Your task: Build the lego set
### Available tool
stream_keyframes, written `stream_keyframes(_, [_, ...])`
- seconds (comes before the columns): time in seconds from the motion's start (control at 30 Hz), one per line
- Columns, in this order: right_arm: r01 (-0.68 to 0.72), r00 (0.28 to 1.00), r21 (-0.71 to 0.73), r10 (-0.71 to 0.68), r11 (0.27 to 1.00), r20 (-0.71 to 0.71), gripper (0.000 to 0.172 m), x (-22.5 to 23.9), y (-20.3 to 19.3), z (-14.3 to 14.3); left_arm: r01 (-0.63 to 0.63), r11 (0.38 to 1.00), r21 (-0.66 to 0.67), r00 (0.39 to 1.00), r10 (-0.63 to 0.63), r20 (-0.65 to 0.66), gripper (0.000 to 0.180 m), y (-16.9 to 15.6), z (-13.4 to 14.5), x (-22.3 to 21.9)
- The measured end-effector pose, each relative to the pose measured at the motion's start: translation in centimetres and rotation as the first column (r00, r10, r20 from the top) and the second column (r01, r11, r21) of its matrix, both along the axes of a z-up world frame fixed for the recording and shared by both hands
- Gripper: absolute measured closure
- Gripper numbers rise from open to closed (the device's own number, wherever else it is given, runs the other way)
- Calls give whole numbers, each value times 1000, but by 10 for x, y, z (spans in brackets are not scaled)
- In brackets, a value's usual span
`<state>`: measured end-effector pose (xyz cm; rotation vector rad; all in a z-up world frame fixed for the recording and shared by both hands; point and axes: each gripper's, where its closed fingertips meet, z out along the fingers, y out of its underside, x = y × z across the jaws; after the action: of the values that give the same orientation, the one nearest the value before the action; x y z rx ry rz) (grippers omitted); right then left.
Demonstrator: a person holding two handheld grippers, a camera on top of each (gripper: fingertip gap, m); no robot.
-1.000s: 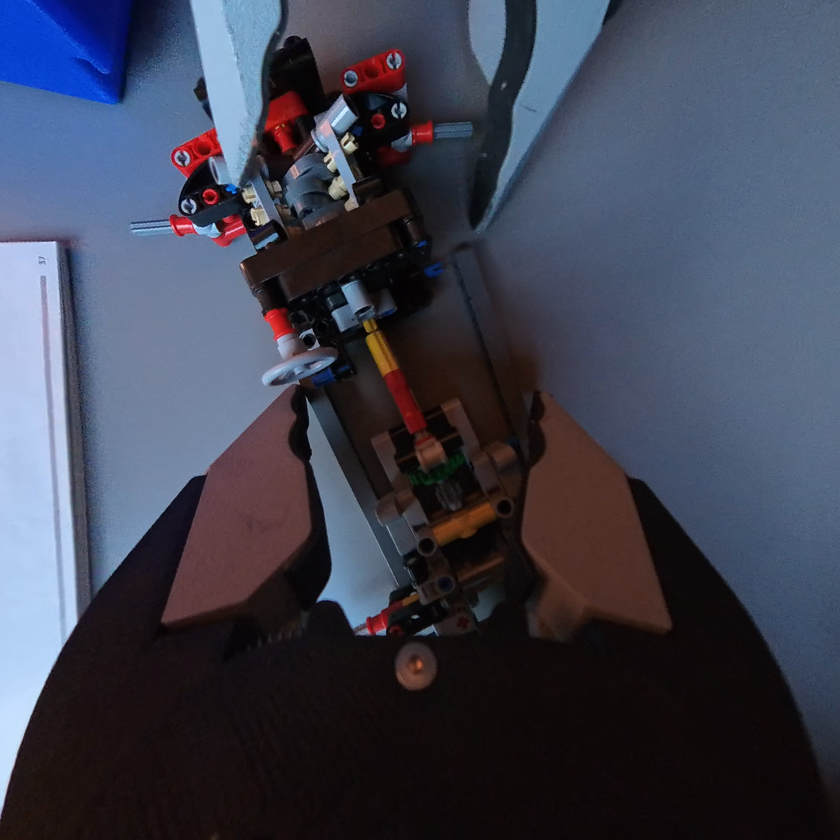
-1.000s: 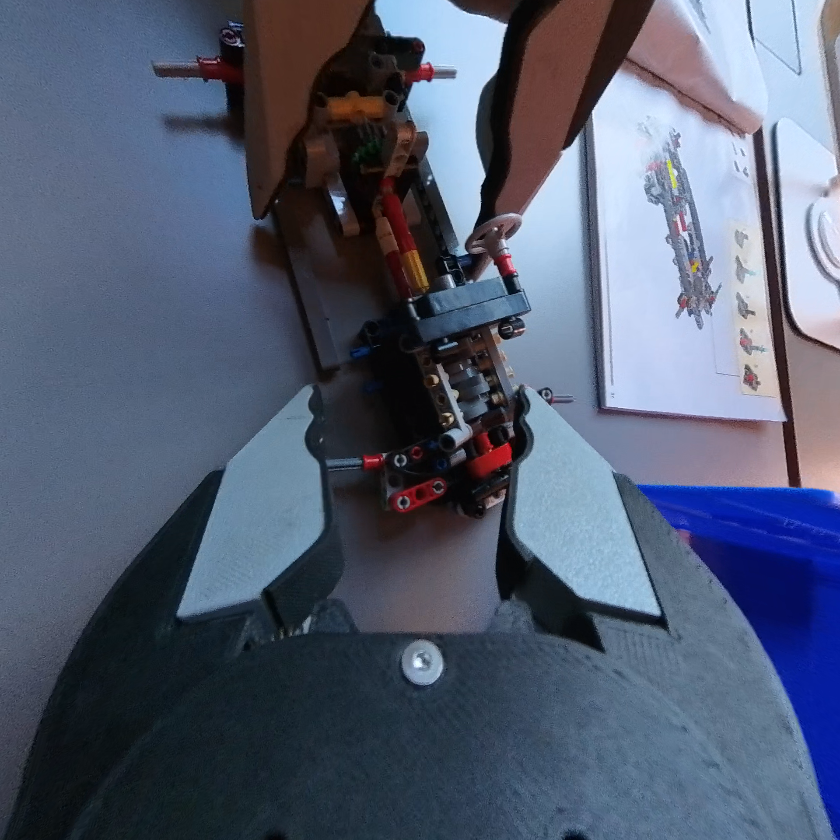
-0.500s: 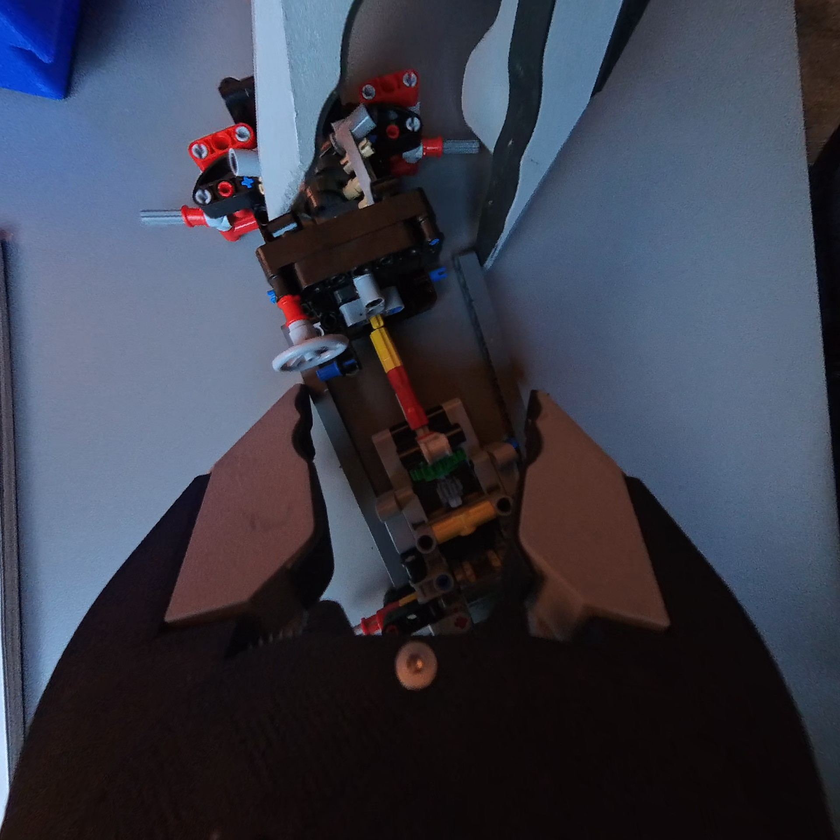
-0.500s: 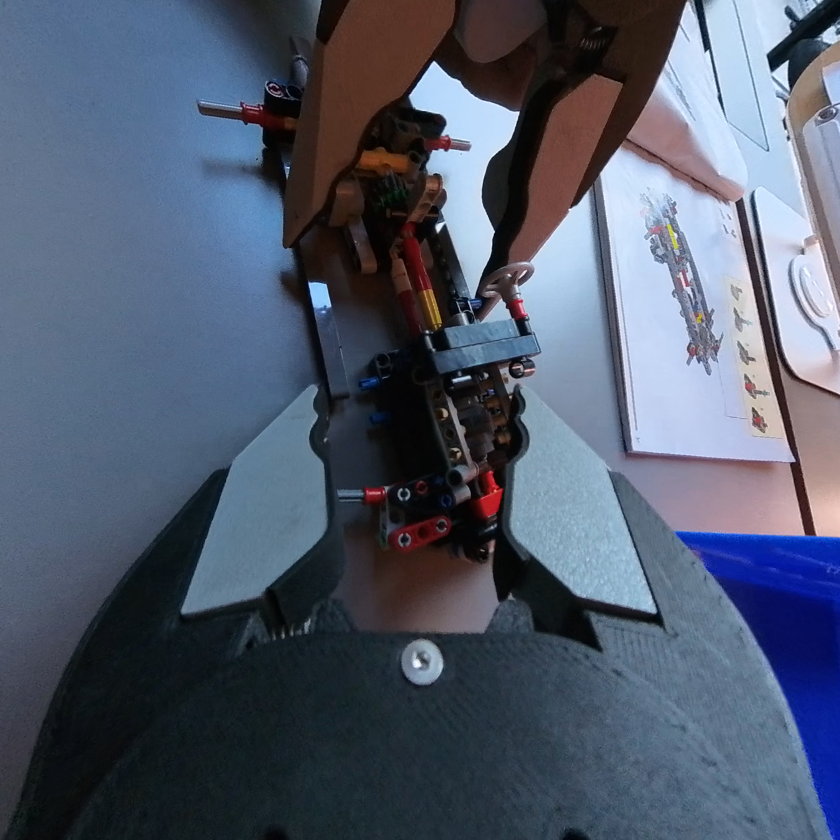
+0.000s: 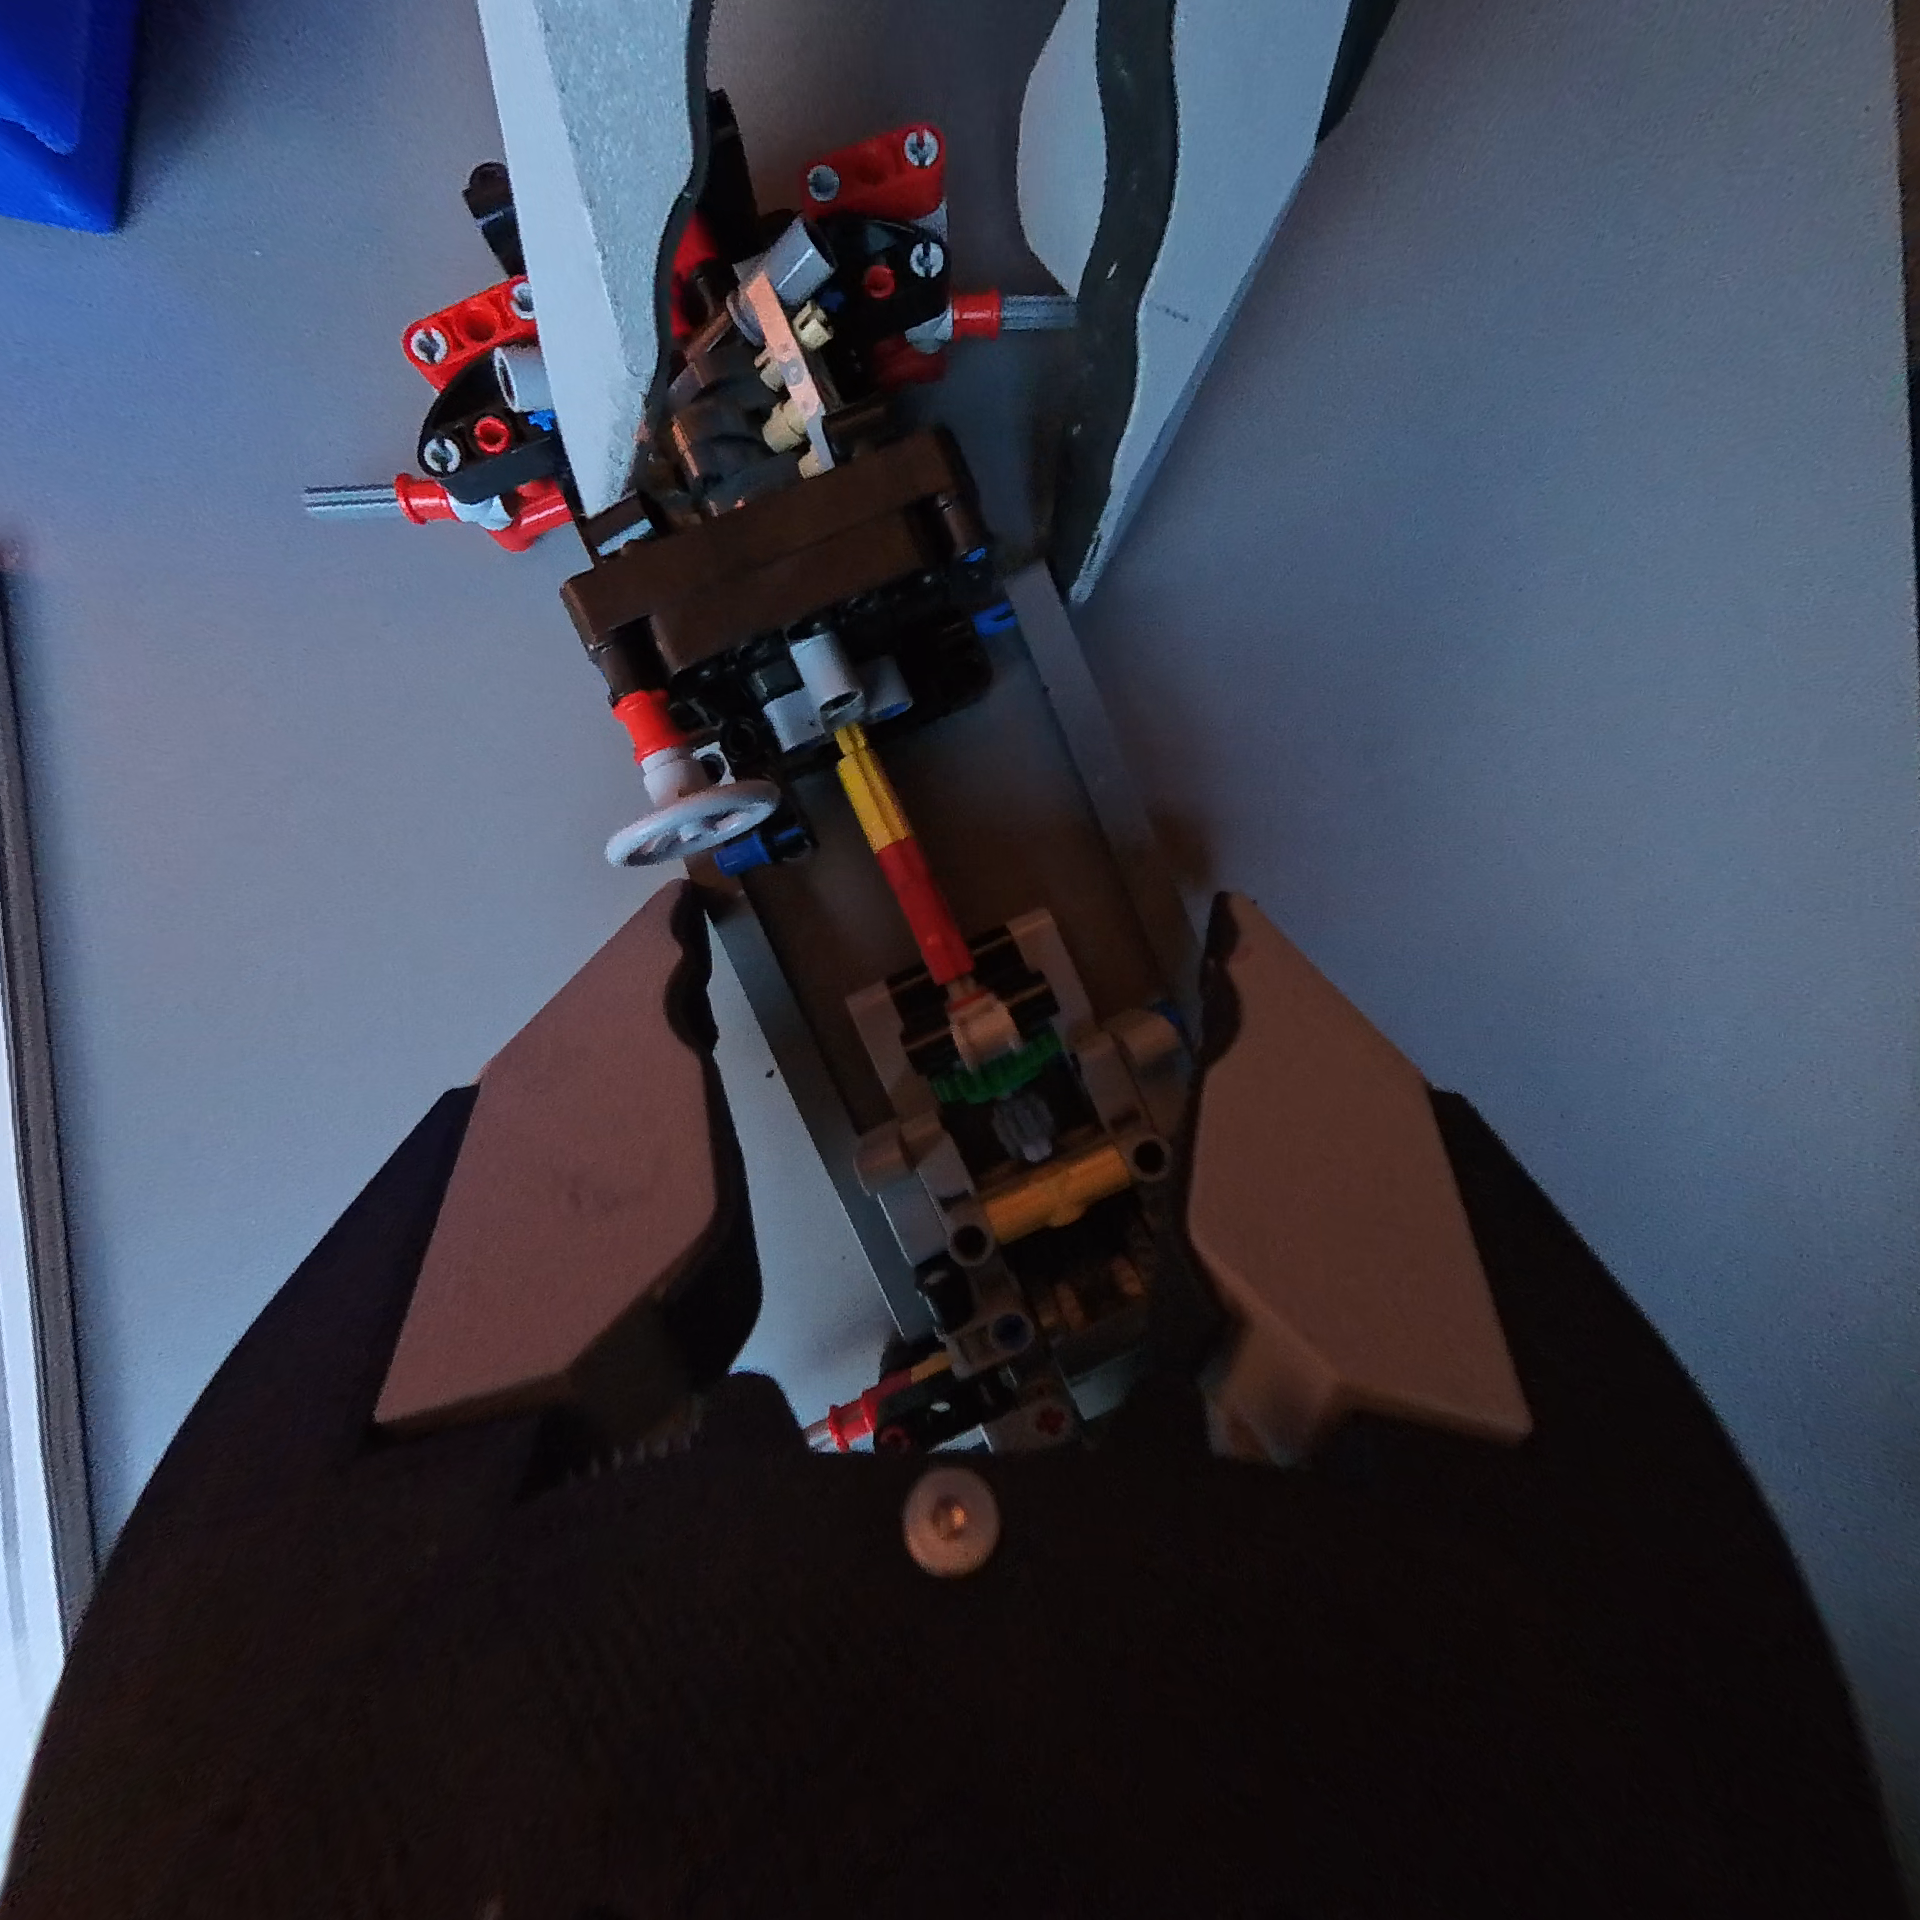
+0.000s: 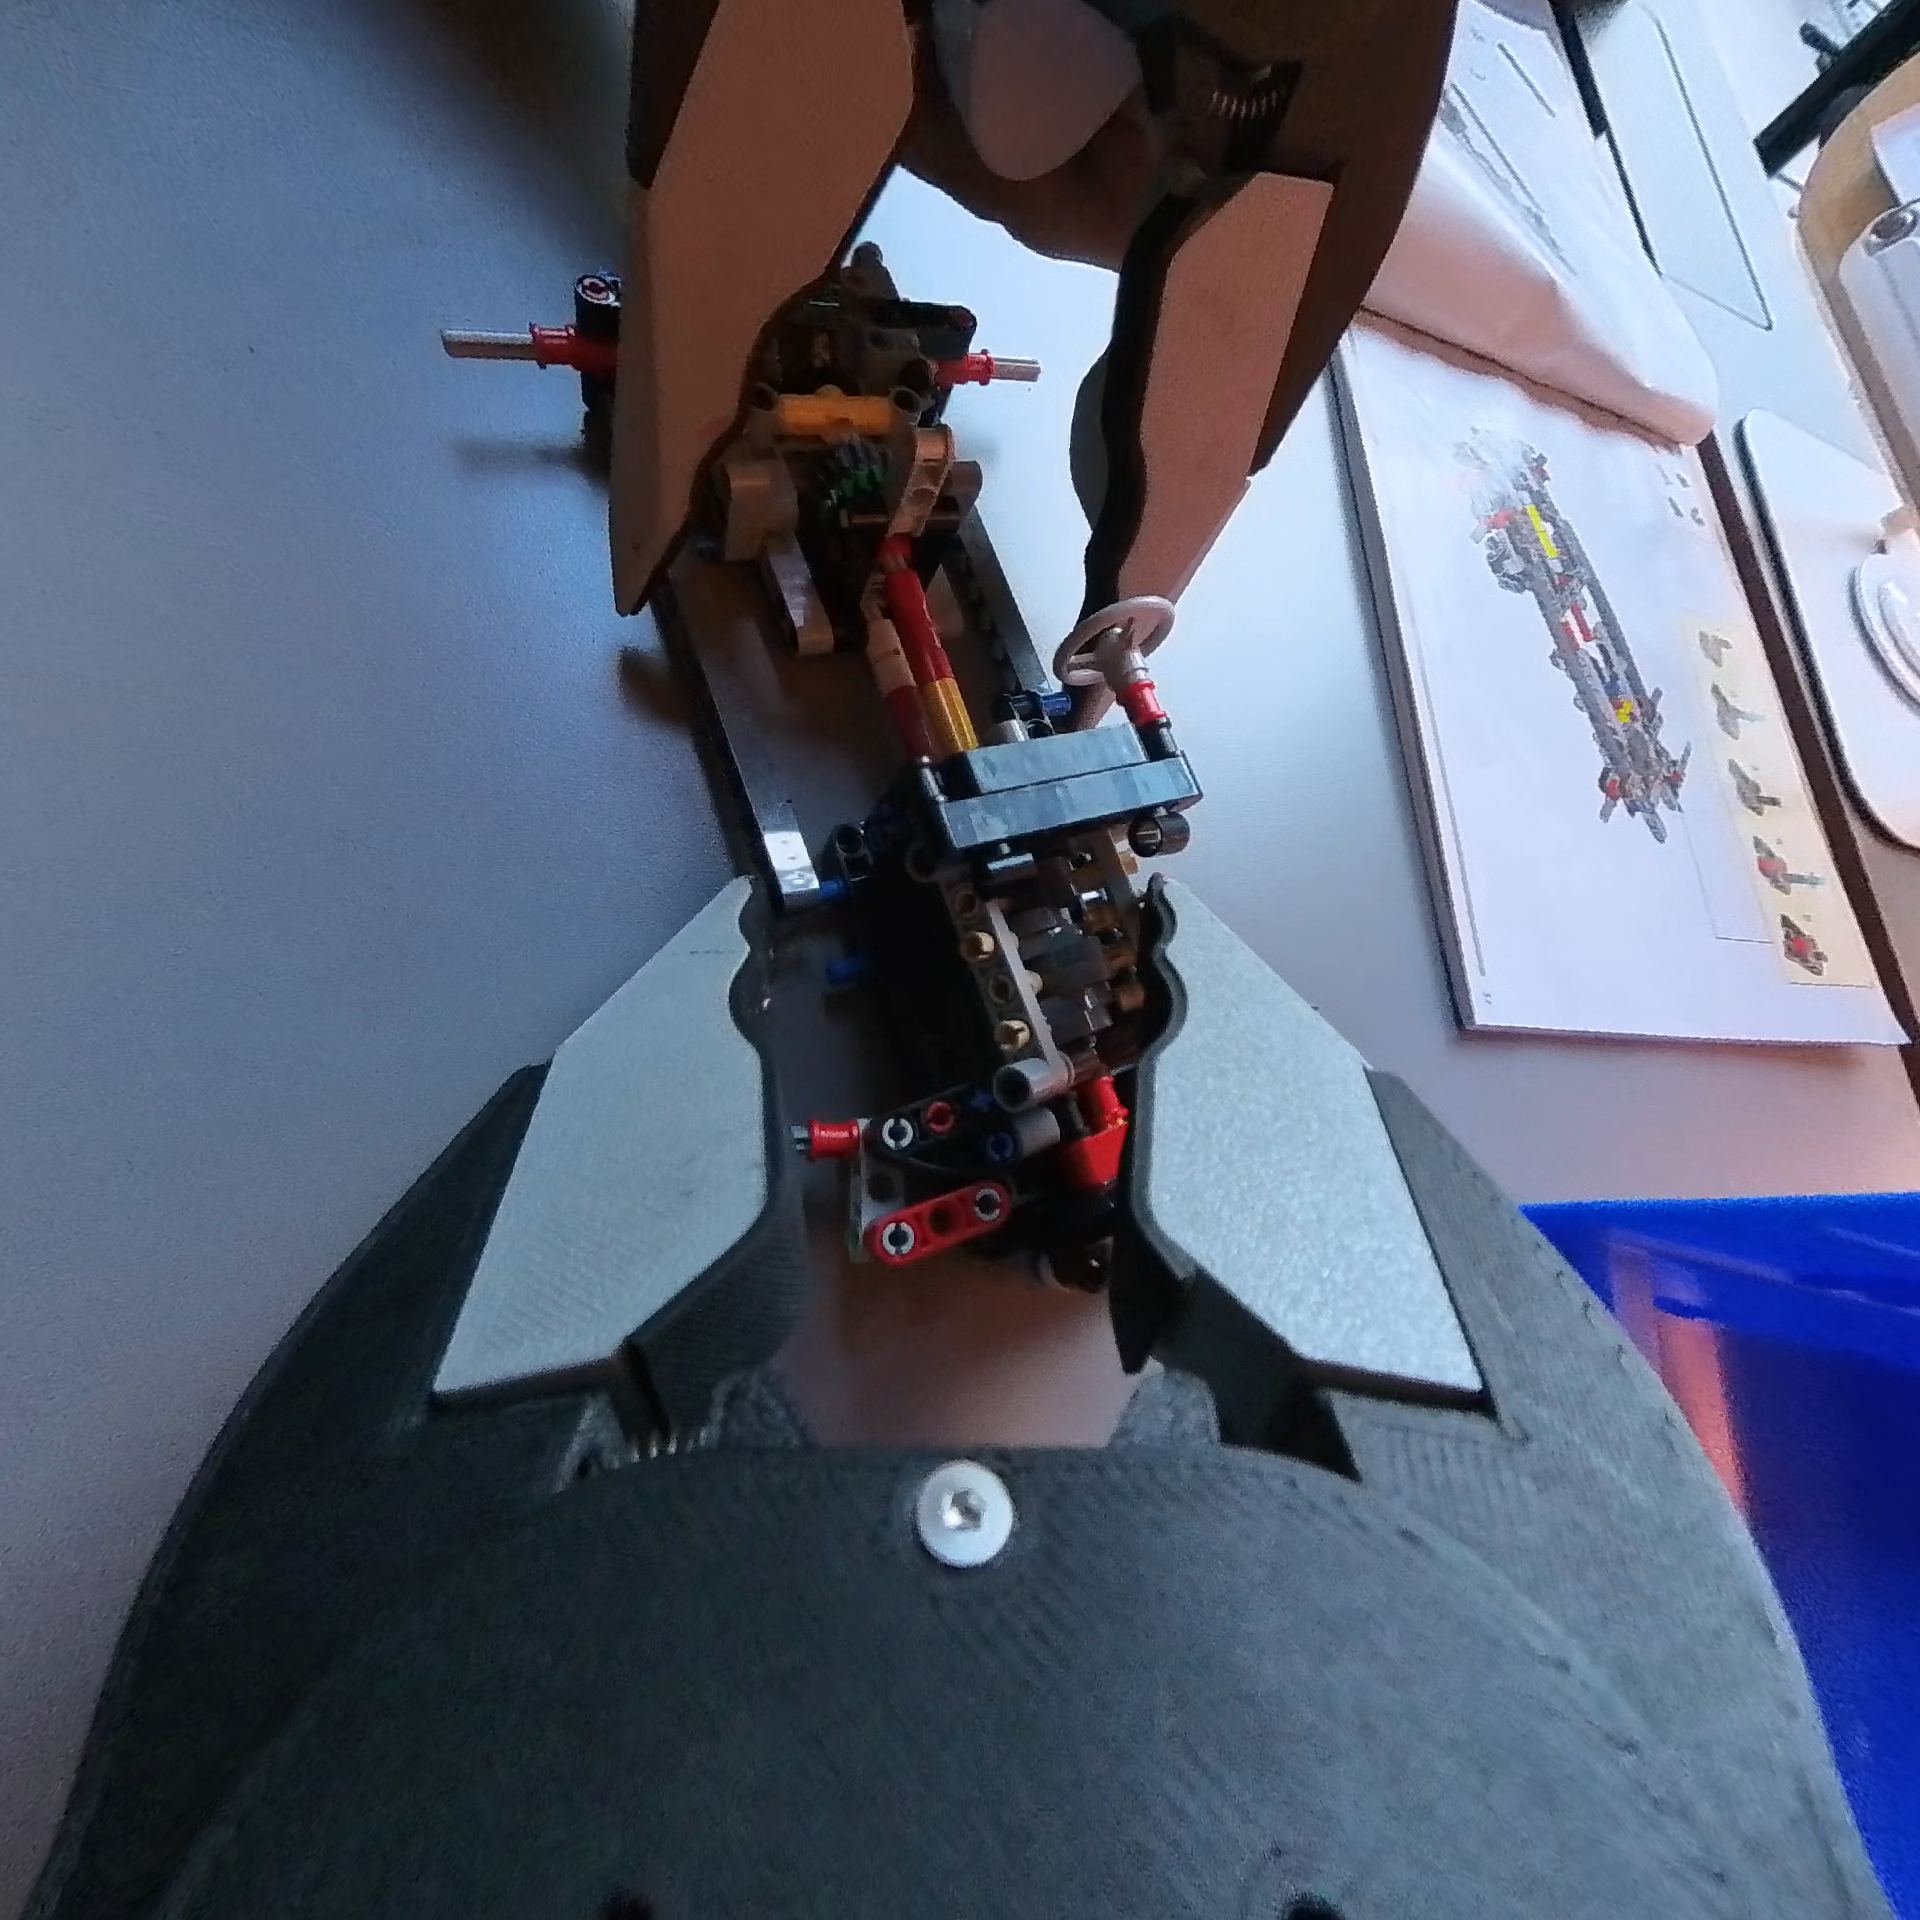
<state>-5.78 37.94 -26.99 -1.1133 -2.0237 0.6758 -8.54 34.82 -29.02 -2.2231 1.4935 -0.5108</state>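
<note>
The landmark is the long brick-built chassis (image 5: 914, 790) lying flat on the grey counter (image 5: 1558, 831), its long axis running from one gripper straight to the other, so the two face each other along it.

To its left in the left wrist view, a blue bin (image 5: 52, 104) sits at the far corner. The left gripper (image 5: 951, 935) straddles the chassis's gear end, where a yellow and red shaft (image 5: 894, 852) runs into a green gear. Its jaws stand wide apart: the right fingertip (image 5: 1226, 977) is at or against the frame's side, while the left fingertip (image 5: 675, 956) stands clear of it with bare counter between, so nothing is clamped.

The right gripper (image 6: 951, 935) covers the opposite end, the dense block of grey and red parts past the dark cross-beam (image 6: 1060, 790). Its right finger (image 6: 1164, 987) lies against that block; the left finger (image 6: 738, 977) is apart from it. An open instruction booklet (image 6: 1610, 727) lies right of the chassis, and the blue bin just beside the right gripper.
</note>
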Motion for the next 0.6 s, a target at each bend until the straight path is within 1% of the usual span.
stream_keyframes(0.1, [-6, 1000, 13, 6, 1000, -7, 103, 0, 0, -1, -2, 1000, 1, 1000, 2, 0, 87, 0, 0, 0])
stream_keyframes(0.2, [-17, 1000, 65, 18, 998, -17, 102, 1, 0, -2, -16, 1000, -1, 1000, 16, 10, 87, 1, 0, 1])
stream_keyframes(0.27, [-19, 1000, 80, 19, 997, 5, 101, 5, 0, -2, -14, 1000, -3, 1000, 14, 20, 87, 0, 0, 4])
stream_keyframes(0.4, [-11, 1000, -27, 12, 1000, 24, 105, 7, -2, 3, -5, 1000, -6, 1000, 5, 22, 87, -1, 1, 5])
stream_keyframes(0.6, [-13, 1000, -33, 13, 999, 6, 105, 6, -2, 2, -5, 1000, -4, 1000, 5, 16, 88, -1, 0, 5])
